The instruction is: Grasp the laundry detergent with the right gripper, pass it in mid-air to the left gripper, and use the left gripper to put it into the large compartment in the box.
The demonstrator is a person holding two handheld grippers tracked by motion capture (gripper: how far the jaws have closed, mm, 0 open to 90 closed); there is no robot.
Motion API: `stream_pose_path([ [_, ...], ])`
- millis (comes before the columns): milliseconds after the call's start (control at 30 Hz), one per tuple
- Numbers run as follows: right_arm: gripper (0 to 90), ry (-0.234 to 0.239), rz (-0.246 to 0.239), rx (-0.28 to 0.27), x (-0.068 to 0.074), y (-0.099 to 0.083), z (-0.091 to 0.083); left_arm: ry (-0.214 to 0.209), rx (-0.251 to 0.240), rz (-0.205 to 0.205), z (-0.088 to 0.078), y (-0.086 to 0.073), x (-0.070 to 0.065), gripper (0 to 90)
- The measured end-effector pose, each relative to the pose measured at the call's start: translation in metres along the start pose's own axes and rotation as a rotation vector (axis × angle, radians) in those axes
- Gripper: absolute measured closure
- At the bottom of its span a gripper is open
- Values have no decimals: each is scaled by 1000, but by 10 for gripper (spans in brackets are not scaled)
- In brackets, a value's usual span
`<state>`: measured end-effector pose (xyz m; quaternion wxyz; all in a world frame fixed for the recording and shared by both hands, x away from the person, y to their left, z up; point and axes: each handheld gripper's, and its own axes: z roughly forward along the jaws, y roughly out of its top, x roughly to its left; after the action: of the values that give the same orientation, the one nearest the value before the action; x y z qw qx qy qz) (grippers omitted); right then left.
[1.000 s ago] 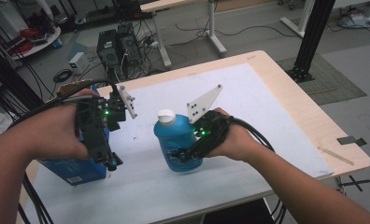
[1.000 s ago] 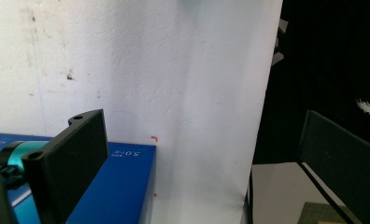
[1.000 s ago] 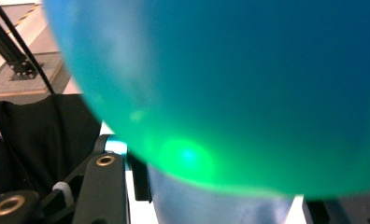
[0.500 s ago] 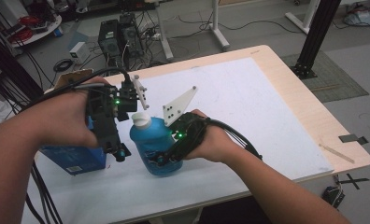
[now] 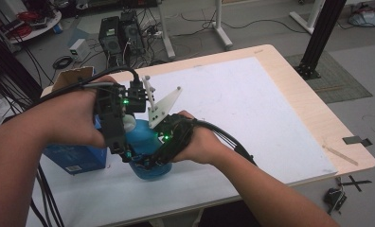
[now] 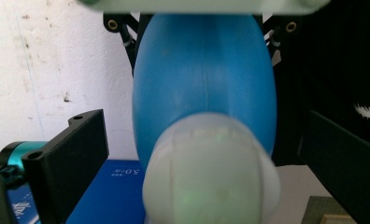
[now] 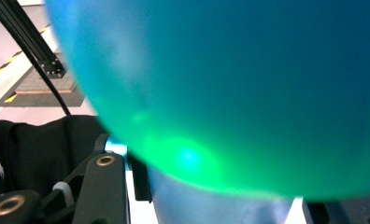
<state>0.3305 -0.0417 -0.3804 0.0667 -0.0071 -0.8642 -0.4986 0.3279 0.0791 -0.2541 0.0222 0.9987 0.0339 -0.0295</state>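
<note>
A blue bottle [image 5: 145,142] with a white cap [image 5: 129,124] stands at the near left of the white mat [image 5: 233,104]. My right gripper [image 5: 150,161] is shut on the bottle's lower body; in the right gripper view the blue bottle [image 7: 220,84] bulges close above the right gripper [image 7: 220,200]. My left gripper [image 5: 121,135] comes down over the top of the bottle. In the left gripper view, the white cap [image 6: 211,172] sits between the jaws of the left gripper [image 6: 211,177], which stand open with a gap on each side. The bottle's body [image 6: 202,84] stretches beyond.
A blue box [image 5: 76,158] lies on the mat just left of the bottle, under my left hand. A cardboard flap [image 5: 72,78] sticks up at the table's far left corner. Computer cases [image 5: 119,33] and cables sit on the floor behind the wooden table [image 5: 318,118].
My right gripper has carried the bottle leftward, toward the left gripper and the blue box. The cap now sits between the left gripper's jaws.
</note>
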Motion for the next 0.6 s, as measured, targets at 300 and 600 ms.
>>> stream_pose_path([
  [300, 464, 9, -1, -4, -2, 7, 3, 9, 19, -4, 4, 1, -1, 17],
  [600, 464, 8, -1, -6, -2, 8, 5, 13, 34, -21, 9, 3, -1, 17],
])
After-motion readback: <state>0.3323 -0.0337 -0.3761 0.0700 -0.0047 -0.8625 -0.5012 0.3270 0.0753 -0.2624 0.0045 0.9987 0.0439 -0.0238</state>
